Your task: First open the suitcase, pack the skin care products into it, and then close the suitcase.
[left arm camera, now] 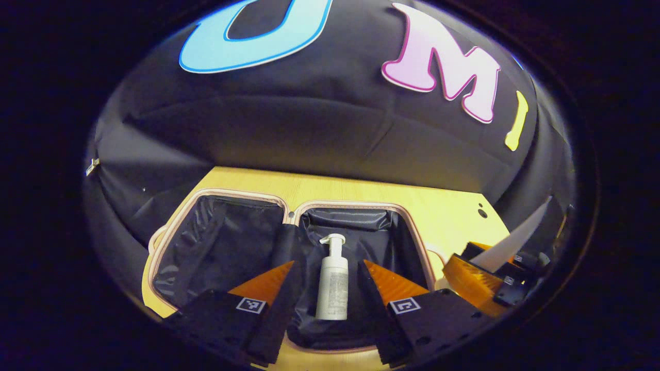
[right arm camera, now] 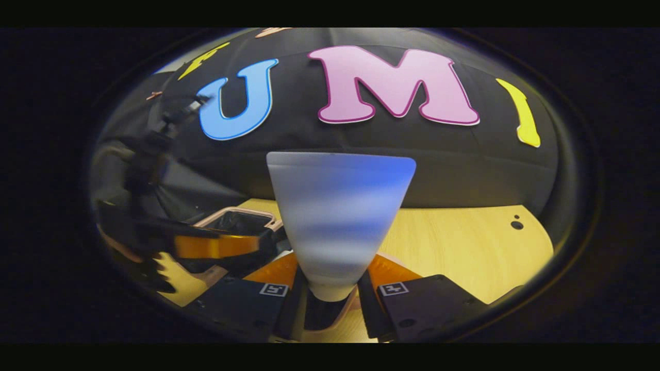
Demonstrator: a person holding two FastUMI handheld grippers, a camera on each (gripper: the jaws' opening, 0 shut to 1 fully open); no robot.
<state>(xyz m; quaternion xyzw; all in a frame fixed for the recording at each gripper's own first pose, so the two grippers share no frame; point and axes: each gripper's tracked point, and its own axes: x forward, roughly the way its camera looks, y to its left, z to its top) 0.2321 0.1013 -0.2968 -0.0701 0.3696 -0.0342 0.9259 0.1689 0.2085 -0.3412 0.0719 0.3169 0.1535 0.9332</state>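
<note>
Suitcase [left arm camera: 227, 242], small, pale pink rim with dark shiny lining, lies open flat on the yellow wooden tabletop [left arm camera: 443, 211], both halves up. One white pump bottle [left arm camera: 331, 283] already lies in the right-hand half, pump end pointing away. Left claw [left arm camera: 329, 286] hovers over that half, its two fingers spread wide either side of the bottle and apart from it; it holds nothing. Right claw [right arm camera: 330, 288], in the right gripper view, is clamped on the narrow end of a white, translucent, flat-ended tube [right arm camera: 337, 216], which stands up wide end uppermost between the fingers; the grip looks firm, though only at the very tip. In the left gripper view the same tube [left arm camera: 508, 242] shows tilted, off to the right of the case beside the rim. Step in hand, as I judge it: carry the tube over the rim and lay it in the lining next to the bottle. Best done by lowering it well inside the half before opening, tilting it flat so it does not topple onto the rim, and drawing the left claw aside first to avoid a knock. Right claw is held low and level near the tabletop; left claw is raised and pitched down into the case.
</note>
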